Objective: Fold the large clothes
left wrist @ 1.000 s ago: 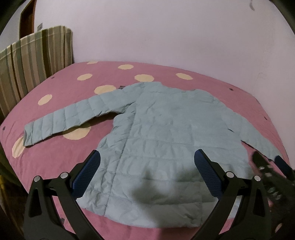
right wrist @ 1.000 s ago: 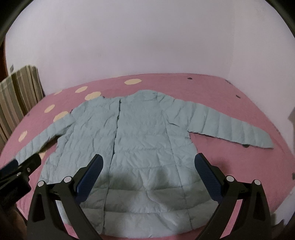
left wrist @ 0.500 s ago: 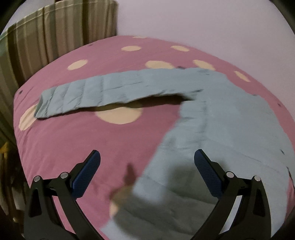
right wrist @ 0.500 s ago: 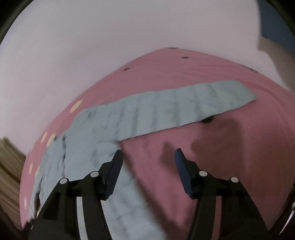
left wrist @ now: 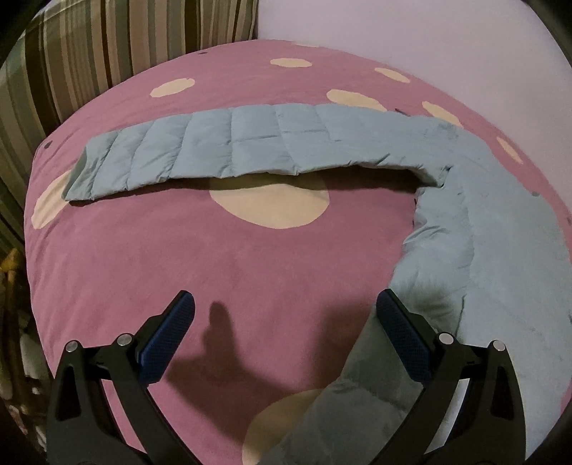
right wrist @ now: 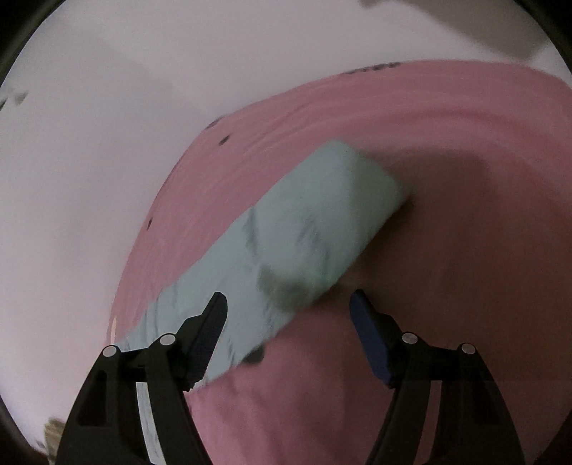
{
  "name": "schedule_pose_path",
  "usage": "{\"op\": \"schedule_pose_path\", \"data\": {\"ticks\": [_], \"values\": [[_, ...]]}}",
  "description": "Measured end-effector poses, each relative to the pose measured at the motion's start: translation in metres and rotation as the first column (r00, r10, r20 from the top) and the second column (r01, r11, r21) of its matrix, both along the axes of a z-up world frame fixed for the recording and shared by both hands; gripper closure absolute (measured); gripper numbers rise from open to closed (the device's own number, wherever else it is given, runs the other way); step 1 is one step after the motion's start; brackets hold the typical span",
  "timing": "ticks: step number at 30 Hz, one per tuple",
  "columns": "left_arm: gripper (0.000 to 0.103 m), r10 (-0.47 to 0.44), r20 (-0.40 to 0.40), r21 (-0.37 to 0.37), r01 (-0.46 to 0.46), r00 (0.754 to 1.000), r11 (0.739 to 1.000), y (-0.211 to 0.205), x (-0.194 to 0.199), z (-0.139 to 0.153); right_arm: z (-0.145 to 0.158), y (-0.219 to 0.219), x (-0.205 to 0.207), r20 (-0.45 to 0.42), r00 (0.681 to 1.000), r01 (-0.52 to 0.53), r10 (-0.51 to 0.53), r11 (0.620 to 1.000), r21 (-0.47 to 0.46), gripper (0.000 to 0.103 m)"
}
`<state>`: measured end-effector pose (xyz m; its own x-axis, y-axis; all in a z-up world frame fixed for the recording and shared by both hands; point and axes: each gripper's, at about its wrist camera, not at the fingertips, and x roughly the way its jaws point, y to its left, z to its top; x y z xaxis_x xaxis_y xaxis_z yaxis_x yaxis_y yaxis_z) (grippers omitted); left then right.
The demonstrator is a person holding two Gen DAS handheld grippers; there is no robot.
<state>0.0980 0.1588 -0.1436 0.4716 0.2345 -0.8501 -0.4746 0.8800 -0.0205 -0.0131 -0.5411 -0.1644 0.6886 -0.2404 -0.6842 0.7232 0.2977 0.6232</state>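
A bed [left wrist: 250, 272] covered in a pink sheet with cream dots fills both views. A plain pale wall [left wrist: 411, 32] rises behind it, and a striped cushion [left wrist: 89, 53] leans at the far left corner in the left wrist view. The pale blue quilted jacket [left wrist: 507, 250] lies flat on the sheet, its left sleeve [left wrist: 221, 150] stretched out across the bed, partly over a large cream dot. The left tool [left wrist: 282, 322] hangs above the sheet beside the jacket's side edge, its blue-padded fingers wide apart and empty. The right tool [right wrist: 287, 314], also spread and empty, hangs over the blurred right sleeve [right wrist: 307, 229].
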Motion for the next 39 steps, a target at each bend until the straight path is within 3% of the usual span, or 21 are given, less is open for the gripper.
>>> {"op": "schedule_pose_path", "data": {"ticks": [6, 8, 10, 13, 18, 27, 33, 39], "values": [[0.002, 0.029, -0.056, 0.026, -0.028, 0.998, 0.999, 0.002, 0.004, -0.012, 0.001, -0.023, 0.004, 0.037, 0.997, 0.064, -0.063, 0.997, -0.033, 0.033], [0.002, 0.034, -0.063, 0.039, -0.032, 0.997, 0.999, 0.003, 0.003, -0.015, 0.004, -0.026, 0.009, -0.004, 0.997, 0.077, -0.077, 0.995, -0.069, 0.049], [0.002, 0.035, -0.067, 0.041, -0.032, 0.997, 0.999, 0.003, 0.002, -0.017, 0.006, -0.027, 0.014, -0.045, 0.995, 0.081, -0.085, 0.992, -0.092, 0.072], [0.002, 0.036, -0.066, 0.05, -0.033, 0.997, 0.998, 0.003, 0.002, -0.019, 0.002, -0.037, 0.016, -0.025, 0.998, 0.053, -0.055, 0.997, -0.061, 0.091], [0.002, 0.036, -0.059, 0.056, -0.032, 0.998, 0.998, 0.003, 0.001, -0.02, 0.018, -0.03, 0.021, -0.033, 0.999, 0.022, -0.027, 0.991, -0.132, 0.095], [0.002, 0.03, -0.052, 0.071, -0.027, 0.998, 0.997, 0.002, 0.002, -0.022, 0.055, 0.054, 0.084, -0.007, 0.99, -0.14, 0.143, 0.954, -0.264, 0.095], [0.002, 0.031, -0.044, 0.093, -0.027, 0.999, 0.995, -0.001, 0.002, -0.024, 0.074, 0.121, 0.136, -0.007, 0.948, -0.303, 0.317, 0.9, -0.313, 0.095], [0.002, 0.033, -0.036, 0.098, -0.03, 0.999, 0.995, -0.001, 0.002, -0.024, 0.079, 0.185, 0.183, -0.038, 0.881, -0.455, 0.472, 0.82, -0.347, 0.095]]}}
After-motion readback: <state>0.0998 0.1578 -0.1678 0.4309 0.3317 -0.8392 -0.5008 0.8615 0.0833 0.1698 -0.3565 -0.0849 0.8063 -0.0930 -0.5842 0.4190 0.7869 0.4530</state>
